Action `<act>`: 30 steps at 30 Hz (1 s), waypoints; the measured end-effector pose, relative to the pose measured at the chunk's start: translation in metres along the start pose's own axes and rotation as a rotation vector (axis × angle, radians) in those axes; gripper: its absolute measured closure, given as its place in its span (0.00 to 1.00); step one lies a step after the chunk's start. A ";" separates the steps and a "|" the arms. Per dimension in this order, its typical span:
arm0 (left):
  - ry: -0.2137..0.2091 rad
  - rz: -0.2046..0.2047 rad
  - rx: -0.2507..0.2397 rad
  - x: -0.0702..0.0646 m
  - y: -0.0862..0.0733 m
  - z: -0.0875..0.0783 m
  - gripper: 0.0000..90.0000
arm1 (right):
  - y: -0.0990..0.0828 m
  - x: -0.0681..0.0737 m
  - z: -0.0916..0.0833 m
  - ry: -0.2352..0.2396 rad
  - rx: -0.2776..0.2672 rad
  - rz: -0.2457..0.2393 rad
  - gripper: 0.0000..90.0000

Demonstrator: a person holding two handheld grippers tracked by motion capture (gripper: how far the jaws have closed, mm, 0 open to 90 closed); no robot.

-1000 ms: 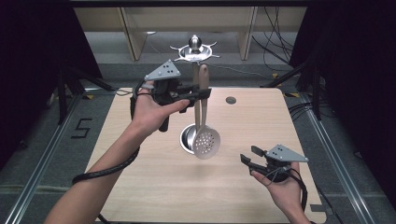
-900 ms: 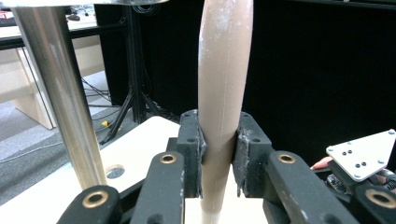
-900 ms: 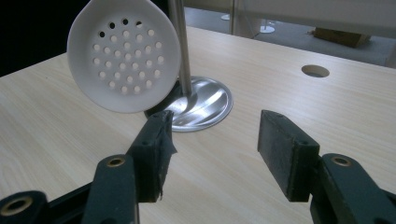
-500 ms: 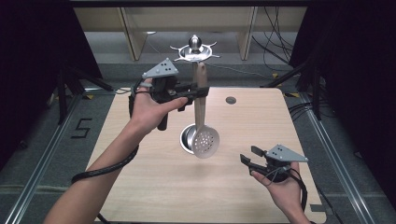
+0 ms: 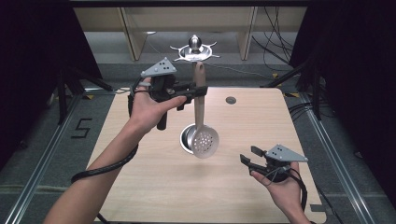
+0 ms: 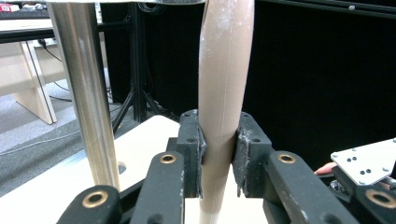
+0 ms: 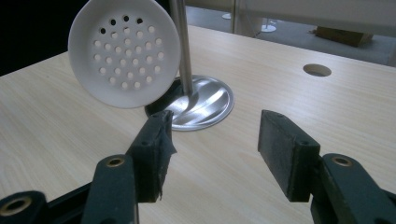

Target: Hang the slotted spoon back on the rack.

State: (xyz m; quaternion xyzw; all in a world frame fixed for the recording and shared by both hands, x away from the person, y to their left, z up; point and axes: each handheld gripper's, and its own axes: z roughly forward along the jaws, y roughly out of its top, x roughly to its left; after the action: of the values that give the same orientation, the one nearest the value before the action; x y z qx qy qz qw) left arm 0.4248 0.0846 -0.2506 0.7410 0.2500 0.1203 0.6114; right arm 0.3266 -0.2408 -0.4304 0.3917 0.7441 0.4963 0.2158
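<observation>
High view: the left gripper [image 5: 198,91], held above the far left part of the table [image 5: 140,186], is clamped on the handle of a beige slotted spoon [image 5: 201,121]. The spoon hangs upright, its perforated bowl lowest, just beside the steel pole [image 6: 86,93] of a utensil stand whose round base [image 7: 205,105] sits at mid-table and whose hooked crown [image 5: 194,50] rises at the far edge. Left gripper view: both pads [image 6: 191,140] press the handle from either side, below its upper end. The right gripper [image 5: 248,156] rests low at the near right with jaws spread and nothing between them; its own view looks past them to the spoon's bowl and the base.

Likely risks: the rounded, tapering handle could slide or swing between the pads if the hand tilts; the bowl or handle could strike the pole and shift the stand; a release before the handle's end catches a hook would drop the spoon onto the base.
</observation>
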 end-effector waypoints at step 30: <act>-0.032 -0.089 -0.042 0.012 -0.006 -0.001 0.79 | -0.002 -0.002 0.002 -0.002 -0.001 -0.024 0.50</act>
State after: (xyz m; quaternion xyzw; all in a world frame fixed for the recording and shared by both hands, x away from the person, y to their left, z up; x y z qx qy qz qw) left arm 0.4333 0.0920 -0.2573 0.7182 0.2701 0.0863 0.6354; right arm 0.3288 -0.2414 -0.4329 0.3831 0.7483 0.4938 0.2225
